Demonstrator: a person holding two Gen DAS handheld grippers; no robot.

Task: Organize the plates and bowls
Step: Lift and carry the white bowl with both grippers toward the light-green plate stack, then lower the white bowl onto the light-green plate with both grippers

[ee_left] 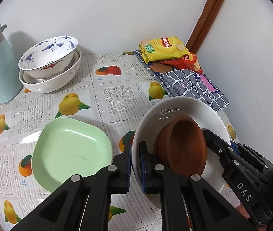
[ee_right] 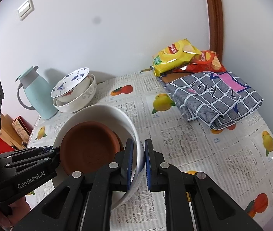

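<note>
Desk (ee_left: 117, 100) with fruit-print cover, white wall behind: white bowl (ee_left: 184, 107) pinched at opposite rims by left tongs (ee_left: 135, 165) and right tongs (ee_right: 138, 165), carried above desk's near edge; loose brown dish (ee_left: 182, 144) inside likely slides out if tilted.

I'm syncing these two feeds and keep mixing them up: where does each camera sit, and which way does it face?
Left wrist: rides the left gripper, looking down across the fruit-print table at the green plate; the right gripper shows.
Right wrist: rides the right gripper, facing the checked cloth; the left gripper shows.
Shared: the white bowl holding a brown dish, both grippers shut on its rim.
</note>
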